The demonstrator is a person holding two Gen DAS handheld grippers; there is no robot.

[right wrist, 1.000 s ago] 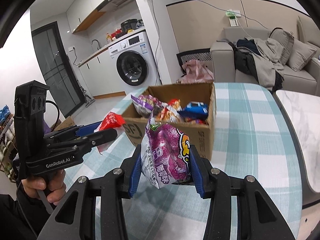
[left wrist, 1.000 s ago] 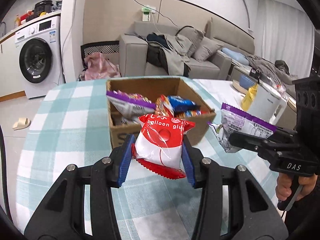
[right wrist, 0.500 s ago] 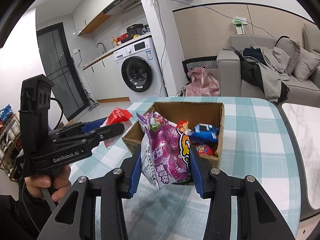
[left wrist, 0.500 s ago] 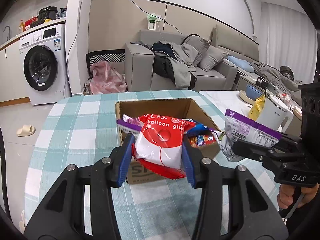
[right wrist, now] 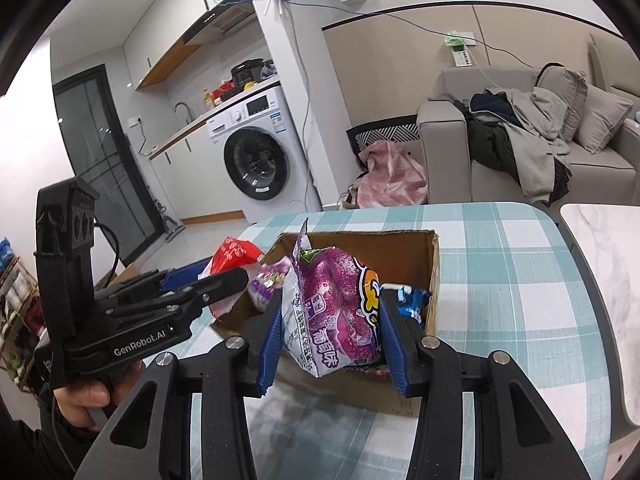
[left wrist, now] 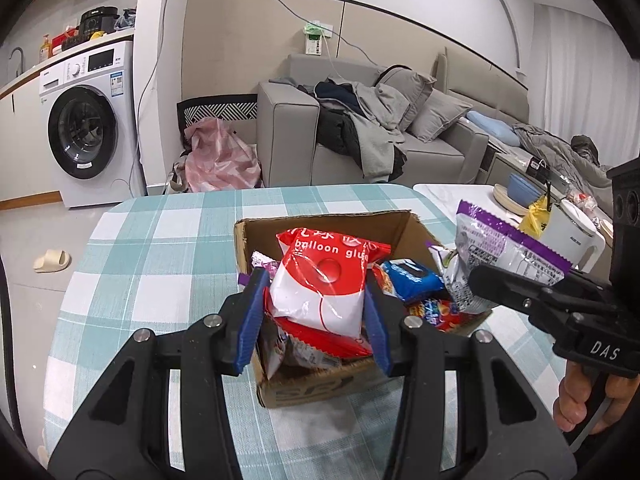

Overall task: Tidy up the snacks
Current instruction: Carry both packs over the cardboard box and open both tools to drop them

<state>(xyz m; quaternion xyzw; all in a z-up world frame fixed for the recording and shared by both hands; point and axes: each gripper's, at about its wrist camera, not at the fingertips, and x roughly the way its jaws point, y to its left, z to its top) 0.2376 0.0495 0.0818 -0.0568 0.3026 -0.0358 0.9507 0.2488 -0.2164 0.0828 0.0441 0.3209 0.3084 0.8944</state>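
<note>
A cardboard box (left wrist: 320,224) holding several snack packets stands on the checked table; it also shows in the right wrist view (right wrist: 400,248). My left gripper (left wrist: 316,312) is shut on a red and white "balloon glue" bag (left wrist: 320,284), held over the box's near left part. My right gripper (right wrist: 330,332) is shut on a purple snack bag (right wrist: 332,312), held over the box's near edge. The right gripper (left wrist: 492,280) with its purple bag (left wrist: 504,248) shows at the right of the left wrist view. The left gripper (right wrist: 224,280) with the red bag (right wrist: 232,252) shows at the left of the right wrist view.
A blue packet (left wrist: 412,280) and other wrappers lie in the box. The teal checked tablecloth (left wrist: 160,264) covers the table. A white kettle (left wrist: 572,232) and bowls stand on a marble top at right. A sofa (left wrist: 360,136) and washing machine (left wrist: 88,128) stand behind.
Both grippers have risen and moved forward over the box with their bags; the box now lies lower in both views, below the held bags.
</note>
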